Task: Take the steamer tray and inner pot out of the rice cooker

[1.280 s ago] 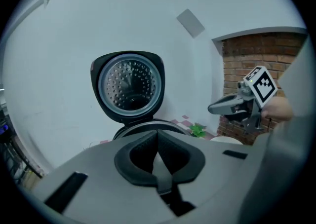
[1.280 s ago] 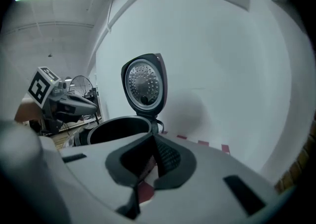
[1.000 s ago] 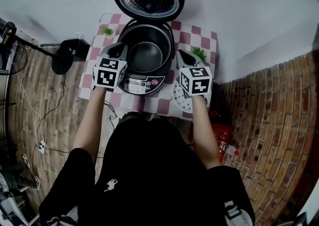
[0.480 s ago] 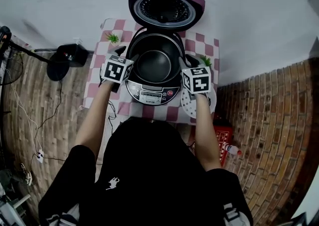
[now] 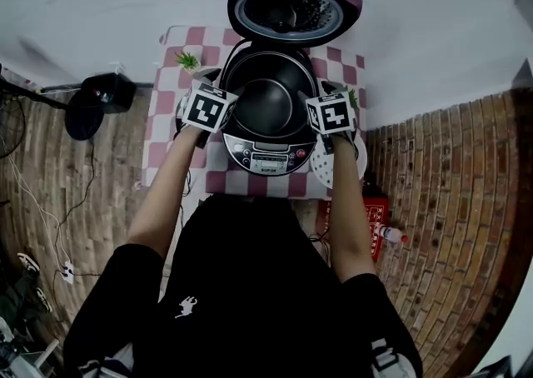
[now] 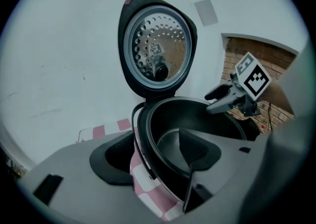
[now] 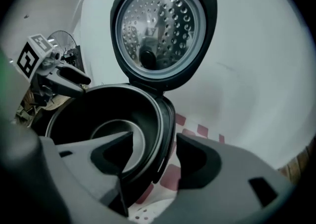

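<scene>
Checkered table (image 5: 165, 122): left gripper (image 6: 155, 154), right gripper (image 7: 155, 161) lowered, opened wide astride inner pot (image 5: 266, 106) rim

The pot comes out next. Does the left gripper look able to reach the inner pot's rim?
Probably yes. The lid stands open; the left gripper, its jaws just opening, straddles the rim of the inner pot, one jaw inside. The other sits outside the rice cooker, whose wall may hamper the grip.
</scene>
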The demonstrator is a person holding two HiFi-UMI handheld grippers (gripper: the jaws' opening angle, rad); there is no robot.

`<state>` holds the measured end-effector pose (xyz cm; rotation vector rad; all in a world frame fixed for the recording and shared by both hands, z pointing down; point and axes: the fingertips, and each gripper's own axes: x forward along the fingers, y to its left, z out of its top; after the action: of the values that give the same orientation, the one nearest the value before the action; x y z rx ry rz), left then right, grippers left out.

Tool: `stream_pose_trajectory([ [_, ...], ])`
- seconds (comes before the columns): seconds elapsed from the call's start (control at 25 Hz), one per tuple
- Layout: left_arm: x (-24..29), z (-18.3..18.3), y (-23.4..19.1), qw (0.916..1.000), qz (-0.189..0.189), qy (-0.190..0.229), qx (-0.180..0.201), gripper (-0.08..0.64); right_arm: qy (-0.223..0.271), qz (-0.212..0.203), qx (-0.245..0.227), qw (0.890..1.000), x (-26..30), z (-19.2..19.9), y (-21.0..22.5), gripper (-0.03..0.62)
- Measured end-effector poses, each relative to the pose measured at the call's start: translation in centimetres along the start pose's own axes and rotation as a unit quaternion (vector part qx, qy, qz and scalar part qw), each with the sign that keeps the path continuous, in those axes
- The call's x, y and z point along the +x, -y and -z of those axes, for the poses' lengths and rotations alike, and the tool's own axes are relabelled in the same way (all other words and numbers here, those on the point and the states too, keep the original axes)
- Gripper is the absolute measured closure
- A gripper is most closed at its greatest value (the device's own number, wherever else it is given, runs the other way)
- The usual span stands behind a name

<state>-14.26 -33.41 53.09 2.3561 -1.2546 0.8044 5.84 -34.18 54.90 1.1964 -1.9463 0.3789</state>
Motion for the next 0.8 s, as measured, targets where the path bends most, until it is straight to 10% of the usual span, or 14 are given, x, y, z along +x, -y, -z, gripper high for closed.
stream_pose_trajectory([
  [0.8, 4.9, 1.8, -1.6, 0.9832, -0.08, -0.11, 0.122, 0.321, -0.098, 0.075, -0.17, 0.978, 5.4, -0.5, 1.4, 0.333],
])
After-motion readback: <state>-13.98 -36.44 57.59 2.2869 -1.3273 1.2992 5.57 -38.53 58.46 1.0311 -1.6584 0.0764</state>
